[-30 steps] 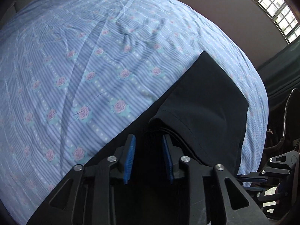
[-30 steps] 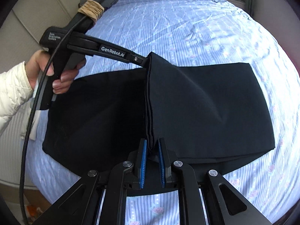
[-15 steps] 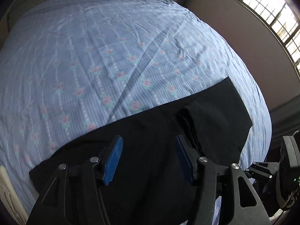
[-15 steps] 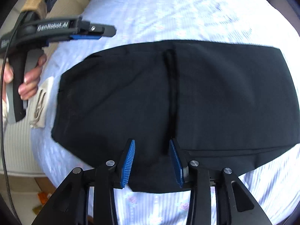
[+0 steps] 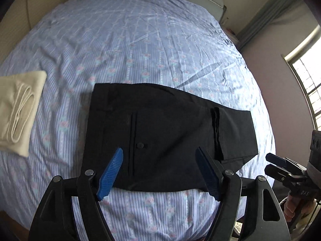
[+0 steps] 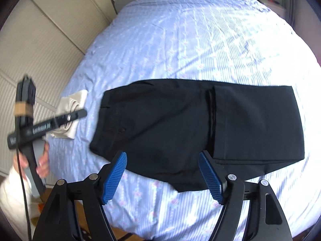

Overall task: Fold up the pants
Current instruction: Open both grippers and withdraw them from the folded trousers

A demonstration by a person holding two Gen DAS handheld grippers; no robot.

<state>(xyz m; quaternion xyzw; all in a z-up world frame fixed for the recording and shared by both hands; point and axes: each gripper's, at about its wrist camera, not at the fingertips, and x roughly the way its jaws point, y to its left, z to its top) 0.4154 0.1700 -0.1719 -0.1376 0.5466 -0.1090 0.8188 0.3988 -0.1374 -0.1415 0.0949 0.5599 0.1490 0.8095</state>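
Right wrist view: both tools, left tool point(image 5: 158, 172) and right tool point(image 6: 162, 174), have just been opening and hold nothing above the folded pants point(image 6: 190, 128) near the bed point(image 6: 180, 40)'s near edge, where a careless regrasp could drag the loose top layer askew.

Home bedroom, bed point(image 5: 140, 40) with floral striped sheet, barred window point(image 5: 309, 92)

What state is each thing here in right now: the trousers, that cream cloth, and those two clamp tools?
black pants: folded over, flat on the bed sheet.
cream cloth: folded, beside the pants.
left gripper: open, empty, jaws just opening.
right gripper: open, empty, jaws just opening.
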